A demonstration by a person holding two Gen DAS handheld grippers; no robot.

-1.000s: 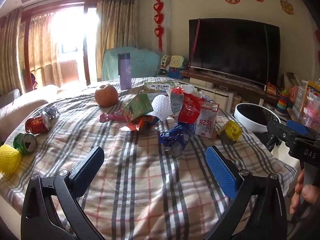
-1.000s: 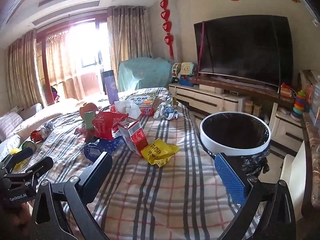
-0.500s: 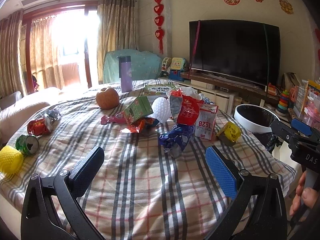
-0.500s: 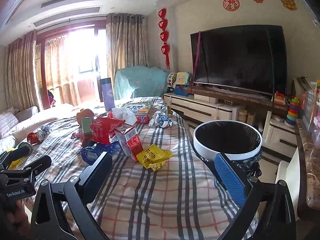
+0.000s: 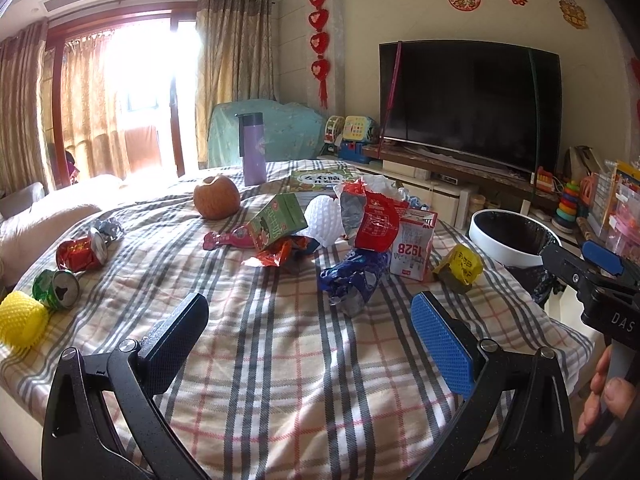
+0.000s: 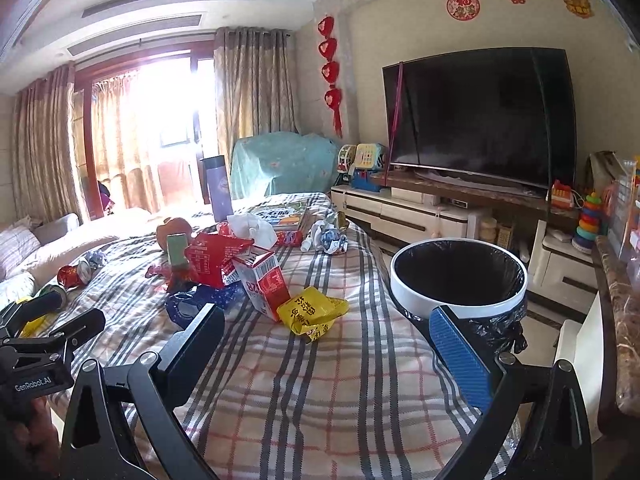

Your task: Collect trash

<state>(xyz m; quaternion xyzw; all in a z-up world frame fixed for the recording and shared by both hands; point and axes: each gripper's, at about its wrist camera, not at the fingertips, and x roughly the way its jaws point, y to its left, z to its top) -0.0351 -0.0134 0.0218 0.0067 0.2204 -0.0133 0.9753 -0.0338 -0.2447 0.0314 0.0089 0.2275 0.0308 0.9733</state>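
table (image 6: pixel 320 400): plaid cloth, spreads beneath and ahead of both sets of fingers.
bin (image 6: pixel 460 306): black-lined, white rim, just beyond the right gripper's blue finger.
milk carton (image 6: pixel 262 280): ahead of the right gripper (image 6: pixel 324 344), left of centre; likely light, stiff card, take it across the flat sides.
yellow wrapper (image 6: pixel 312 312): nearest trash, straight ahead; probably flimsy, crinkly, pinch a raised fold.
left gripper (image 5: pixel 308 328): fingers spread, empty.
right gripper: fingers spread, empty.

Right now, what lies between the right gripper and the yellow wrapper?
Only bare plaid blanket, seen in the right wrist view. The open right gripper hangs short of the yellow wrapper, with nothing else in the gap.
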